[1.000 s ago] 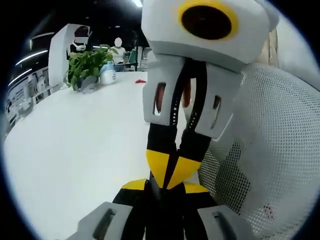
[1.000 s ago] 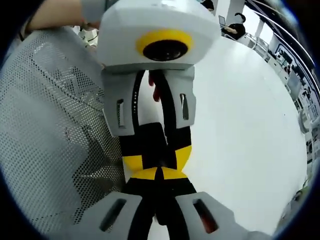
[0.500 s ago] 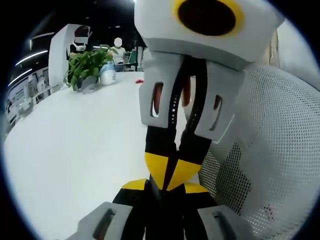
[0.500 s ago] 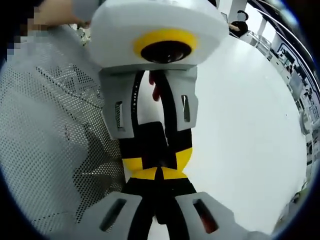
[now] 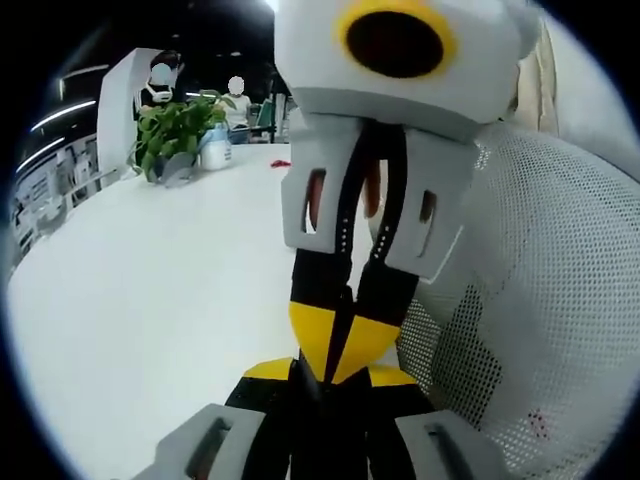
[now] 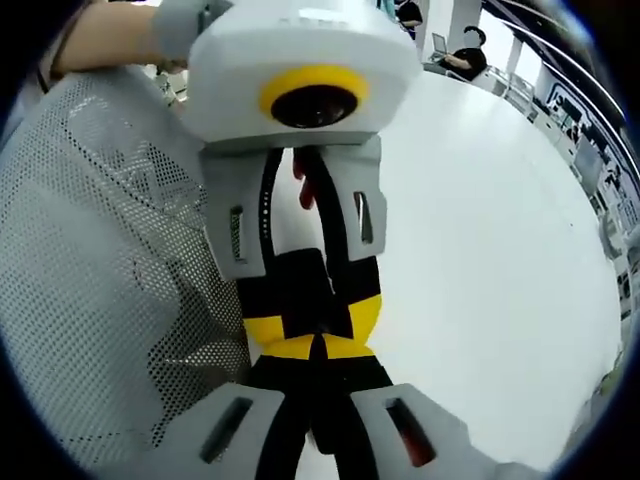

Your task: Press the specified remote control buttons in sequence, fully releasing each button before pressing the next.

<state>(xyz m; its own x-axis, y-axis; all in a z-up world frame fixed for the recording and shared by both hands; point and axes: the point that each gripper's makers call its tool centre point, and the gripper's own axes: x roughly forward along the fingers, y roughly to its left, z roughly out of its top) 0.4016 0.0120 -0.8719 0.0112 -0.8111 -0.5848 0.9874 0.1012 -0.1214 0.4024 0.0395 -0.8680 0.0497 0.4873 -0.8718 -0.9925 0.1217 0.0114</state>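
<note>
White table [image 5: 150,300] with a plant [image 5: 175,130] far off lies under both grippers, left [image 5: 335,385] and right [image 6: 315,375], closed tip to tip, seemingly for alignment; remote not visible

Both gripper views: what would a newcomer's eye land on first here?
The two grippers meeting tip to tip: in the left gripper view the right gripper fills the centre, jaws closed, and in the right gripper view the left gripper does likewise. Beside them is a white mesh chair back, all above a white table with a potted plant at its far edge.
</note>
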